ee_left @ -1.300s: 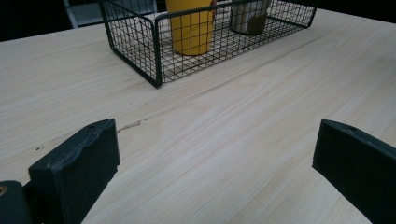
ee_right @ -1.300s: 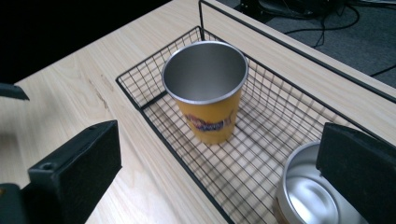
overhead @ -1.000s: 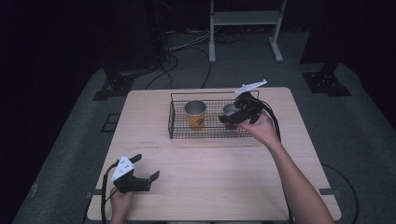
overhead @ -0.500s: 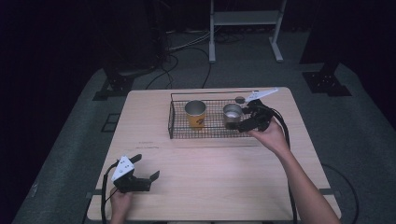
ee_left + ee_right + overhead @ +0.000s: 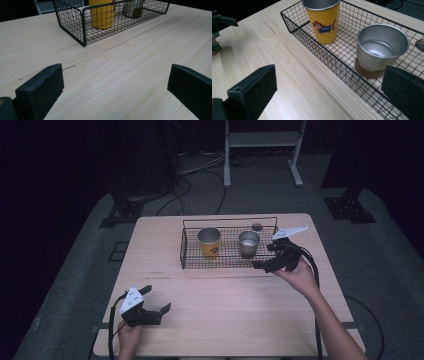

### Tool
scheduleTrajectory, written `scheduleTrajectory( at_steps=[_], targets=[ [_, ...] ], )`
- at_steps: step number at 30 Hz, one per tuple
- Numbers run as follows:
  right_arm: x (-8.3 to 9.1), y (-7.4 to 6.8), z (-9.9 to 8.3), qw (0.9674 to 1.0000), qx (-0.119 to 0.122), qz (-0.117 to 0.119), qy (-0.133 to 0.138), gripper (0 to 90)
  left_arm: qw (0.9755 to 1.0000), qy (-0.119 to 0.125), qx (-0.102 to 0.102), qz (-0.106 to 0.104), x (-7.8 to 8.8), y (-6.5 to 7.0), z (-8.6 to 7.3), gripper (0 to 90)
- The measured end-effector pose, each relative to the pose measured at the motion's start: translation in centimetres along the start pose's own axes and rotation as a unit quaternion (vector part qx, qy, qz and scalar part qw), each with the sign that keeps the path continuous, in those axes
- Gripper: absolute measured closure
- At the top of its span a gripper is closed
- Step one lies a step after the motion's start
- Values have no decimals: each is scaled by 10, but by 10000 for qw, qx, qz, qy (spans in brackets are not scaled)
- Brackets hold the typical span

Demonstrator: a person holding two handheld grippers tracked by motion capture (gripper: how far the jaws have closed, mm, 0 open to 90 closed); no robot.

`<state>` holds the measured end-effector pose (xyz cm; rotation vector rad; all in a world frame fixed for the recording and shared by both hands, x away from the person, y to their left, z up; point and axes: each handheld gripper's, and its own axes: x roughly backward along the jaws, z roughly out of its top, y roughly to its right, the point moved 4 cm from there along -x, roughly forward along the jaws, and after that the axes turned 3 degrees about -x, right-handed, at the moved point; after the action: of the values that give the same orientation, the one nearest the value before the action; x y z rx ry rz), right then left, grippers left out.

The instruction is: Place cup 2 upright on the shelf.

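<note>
I hold the right hand-held gripper (image 5: 266, 265) released, empty, beside the wire basket (image 5: 190, 261) near the steel cup (image 5: 248, 244).

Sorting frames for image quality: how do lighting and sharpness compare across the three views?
High view: dim, dark surroundings, table lit, soft detail. Left gripper view: even light, wire basket slightly soft. Right gripper view: brightest and sharp, mild glare inside the silver cup; near jaws dark.
</note>
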<state>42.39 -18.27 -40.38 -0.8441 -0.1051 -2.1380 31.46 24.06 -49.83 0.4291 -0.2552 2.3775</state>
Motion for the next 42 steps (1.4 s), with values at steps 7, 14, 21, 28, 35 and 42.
scheduleTrajectory(
  at_steps=[7,14,21,28,35,42],
  targets=[
    [7,2,-12,10000,-28,-9,39,0,10000,-32,-27,-4,0,1,0,0],
    [13,4,-27,10000,-75,-56,4,0,10000,-34,-32,-1,0,1,0,0],
    [17,8,-43,9998,-148,-103,-1,0,10000,-38,-37,3,0,1,0,0],
    [24,14,-56,9996,-223,-152,26,0,10000,-62,-65,4,0,1,0,0],
    [30,15,-69,9993,-272,-255,76,0,10000,-58,-55,12,0,1,0,0],
    [33,18,-83,9990,-336,-303,45,0,9999,-70,-79,12,-1,2,0,0]
  ],
)
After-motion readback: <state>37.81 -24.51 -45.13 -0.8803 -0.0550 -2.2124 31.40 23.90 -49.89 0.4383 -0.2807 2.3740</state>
